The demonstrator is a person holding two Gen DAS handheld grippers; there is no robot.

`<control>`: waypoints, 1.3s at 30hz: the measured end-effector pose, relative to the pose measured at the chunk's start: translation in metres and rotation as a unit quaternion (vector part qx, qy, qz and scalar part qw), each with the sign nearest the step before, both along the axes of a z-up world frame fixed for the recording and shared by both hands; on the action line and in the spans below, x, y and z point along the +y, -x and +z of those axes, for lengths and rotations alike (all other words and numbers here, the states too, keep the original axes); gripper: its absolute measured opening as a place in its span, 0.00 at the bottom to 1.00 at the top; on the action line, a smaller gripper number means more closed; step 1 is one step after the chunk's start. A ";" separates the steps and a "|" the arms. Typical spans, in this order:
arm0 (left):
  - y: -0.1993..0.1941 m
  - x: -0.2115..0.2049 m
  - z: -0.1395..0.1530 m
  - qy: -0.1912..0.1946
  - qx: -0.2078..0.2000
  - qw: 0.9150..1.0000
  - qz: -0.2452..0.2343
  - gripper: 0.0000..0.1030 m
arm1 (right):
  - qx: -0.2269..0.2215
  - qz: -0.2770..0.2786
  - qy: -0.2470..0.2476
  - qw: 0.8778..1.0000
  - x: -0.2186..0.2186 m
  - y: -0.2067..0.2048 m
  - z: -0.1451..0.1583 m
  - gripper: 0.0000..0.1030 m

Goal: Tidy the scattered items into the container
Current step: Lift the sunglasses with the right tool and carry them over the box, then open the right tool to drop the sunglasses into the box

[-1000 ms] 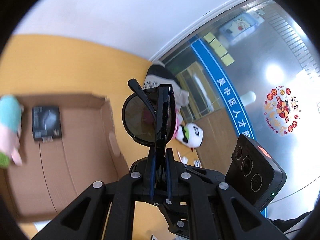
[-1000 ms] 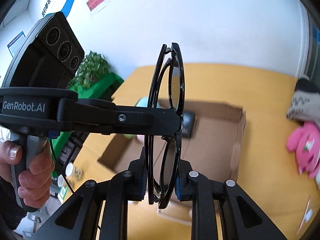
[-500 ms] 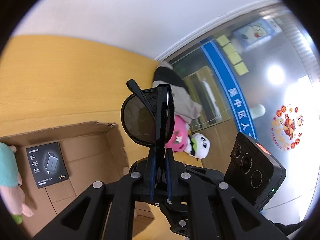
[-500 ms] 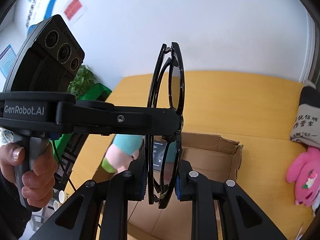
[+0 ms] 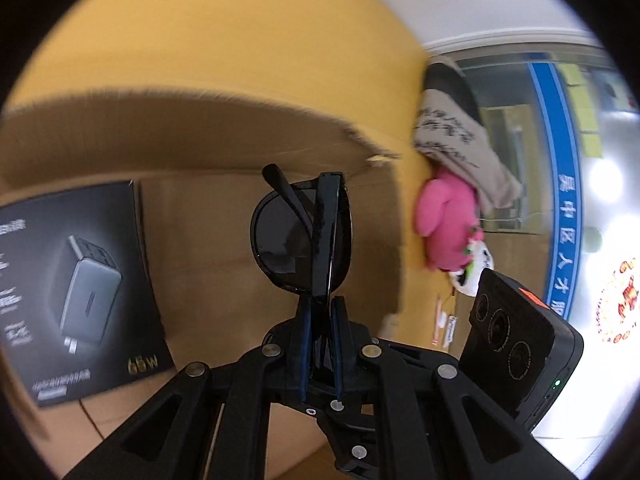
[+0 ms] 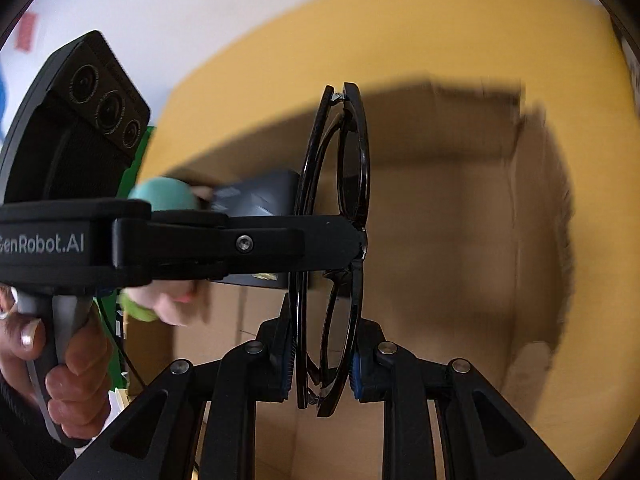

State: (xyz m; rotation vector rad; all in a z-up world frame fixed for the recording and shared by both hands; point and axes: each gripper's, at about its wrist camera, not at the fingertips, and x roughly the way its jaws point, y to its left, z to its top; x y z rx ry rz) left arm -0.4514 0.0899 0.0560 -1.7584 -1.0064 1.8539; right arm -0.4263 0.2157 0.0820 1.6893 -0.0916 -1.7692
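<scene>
Both grippers are shut on one pair of folded black sunglasses (image 5: 304,236), which also shows edge-on in the right wrist view (image 6: 340,216). My left gripper (image 5: 320,312) clamps one end; my right gripper (image 6: 322,364) clamps the other end. The left gripper's fingers (image 6: 280,240) reach in from the left in the right wrist view. The sunglasses hang just above the inside of the open cardboard box (image 5: 200,128), whose floor and right wall show in the right wrist view (image 6: 532,240).
Inside the box lie a black charger package (image 5: 76,280) and a teal and pink plush toy (image 6: 164,200). On the yellow table (image 5: 220,32) right of the box are a pink plush (image 5: 444,224), a panda plush (image 5: 468,276) and a grey printed cloth (image 5: 456,140).
Both grippers have moved down and forward with the sunglasses, from above the table to just over the box's inside. The box and package now look much larger.
</scene>
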 end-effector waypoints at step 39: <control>-0.187 0.021 0.169 0.333 0.155 0.928 0.065 0.04 | 0.196 -0.009 -0.083 0.977 0.078 -0.105 0.139 0.09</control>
